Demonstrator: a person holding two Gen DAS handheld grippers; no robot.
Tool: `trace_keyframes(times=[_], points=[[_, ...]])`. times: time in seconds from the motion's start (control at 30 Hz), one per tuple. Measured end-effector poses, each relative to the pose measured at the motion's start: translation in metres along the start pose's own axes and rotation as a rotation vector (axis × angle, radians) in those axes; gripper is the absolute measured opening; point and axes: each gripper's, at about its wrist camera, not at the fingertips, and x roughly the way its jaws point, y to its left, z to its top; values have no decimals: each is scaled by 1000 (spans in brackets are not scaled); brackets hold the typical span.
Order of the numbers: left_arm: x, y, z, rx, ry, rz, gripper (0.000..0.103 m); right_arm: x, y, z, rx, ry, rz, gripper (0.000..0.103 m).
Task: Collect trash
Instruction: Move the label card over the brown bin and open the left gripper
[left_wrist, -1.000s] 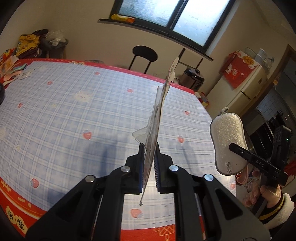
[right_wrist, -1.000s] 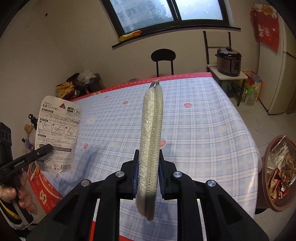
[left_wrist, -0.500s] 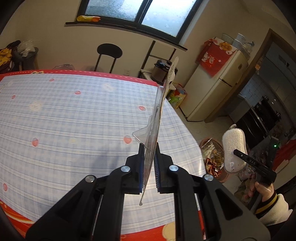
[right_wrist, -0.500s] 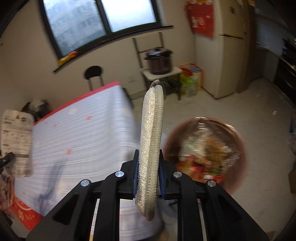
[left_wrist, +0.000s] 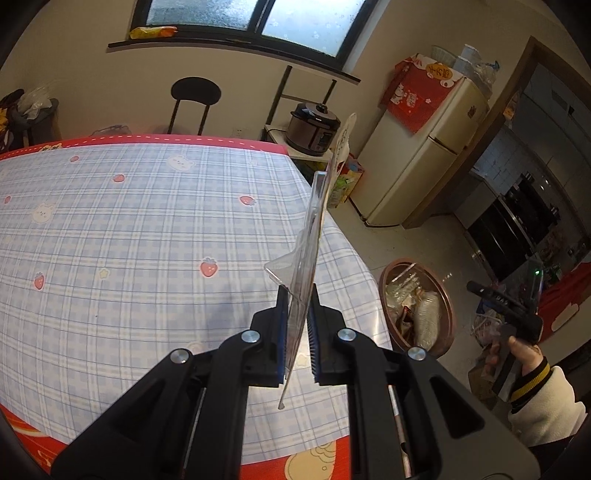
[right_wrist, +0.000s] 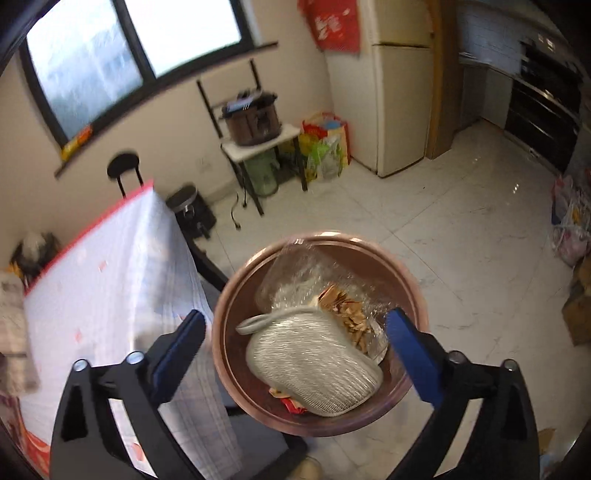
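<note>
My left gripper is shut on a clear plastic blister pack with a printed card, held upright over the checked tablecloth near its right edge. My right gripper hangs above the round brown trash bin on the floor, jaws opening wide, no pad touching anything. The white mesh sponge lies in the bin on plastic wrap and wrappers. In the left wrist view the bin stands beside the table, with the right gripper and a hand past it.
The table's edge is left of the bin. A black stool, a rice cooker on a small stand, a cream fridge, shopping bags and a small black pedal bin line the wall. Pale tiled floor surrounds the bin.
My right gripper swung off the table to above the bin, opened and let the sponge drop in. My left gripper carried the pack rightward toward the table's edge.
</note>
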Motion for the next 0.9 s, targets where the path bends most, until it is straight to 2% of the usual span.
trace_keyframes(times=[0.23, 0.47, 0.63, 0.77, 0.8, 0.83, 0.87, 0.9], points=[[31, -47, 10, 96, 55, -88, 13, -30, -21, -7, 54, -38, -50, 98], [93, -122, 12, 190, 169, -244, 13, -59, -57, -24, 100, -48, -94, 98], [142, -178, 10, 209, 263, -364, 13, -76, -87, -38, 146, -54, -143, 98], [178, -222, 6, 234, 321, -432, 14, -86, -111, -49, 185, -55, -185, 98], [187, -231, 6, 240, 338, -445, 17, -87, -115, -51, 194, -53, -192, 98], [197, -237, 6, 252, 350, -435, 26, -88, -120, -54, 203, -49, -202, 98], [207, -244, 6, 271, 348, -389, 55, -88, -122, -57, 211, -46, -211, 98], [215, -247, 7, 283, 333, -354, 67, -89, -126, -59, 218, -42, -220, 98]])
